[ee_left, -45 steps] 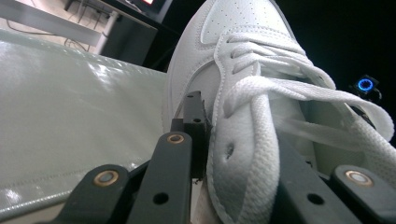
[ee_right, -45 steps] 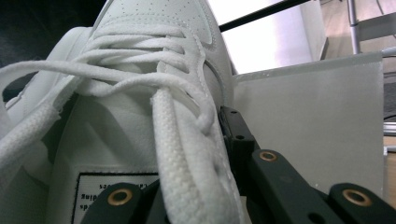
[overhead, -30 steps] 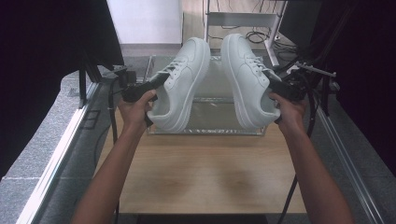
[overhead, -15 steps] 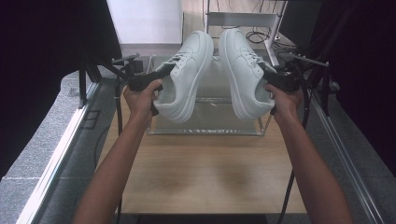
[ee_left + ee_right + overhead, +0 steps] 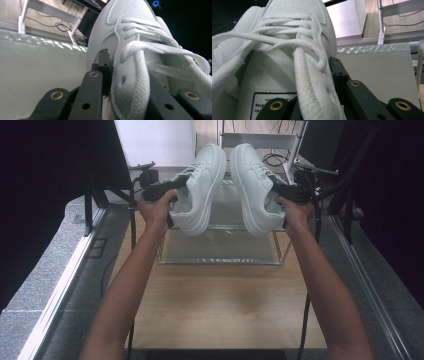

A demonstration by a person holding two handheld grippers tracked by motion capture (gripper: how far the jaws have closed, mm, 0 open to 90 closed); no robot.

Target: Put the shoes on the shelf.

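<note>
Two white lace-up sneakers hang in the air side by side, toes pointing away from me. My left gripper is shut on the left sneaker at its laced side wall. My left gripper has one jaw outside the upper and the other inside the left sneaker. My right gripper is shut on the right sneaker the same way. My right gripper pinches the eyelet edge of the right sneaker. Both shoes hover over a clear two-level rack.
The rack stands at the far end of a wooden table. Its frosted top shelf lies just under the shoes. Behind it are a white metal frame, floor cables and a dark monitor. Black curtains flank both sides.
Both hands have carried the sneakers up and away from me, over the rack. The shoes have drawn a little closer together. Both grips are unchanged.
</note>
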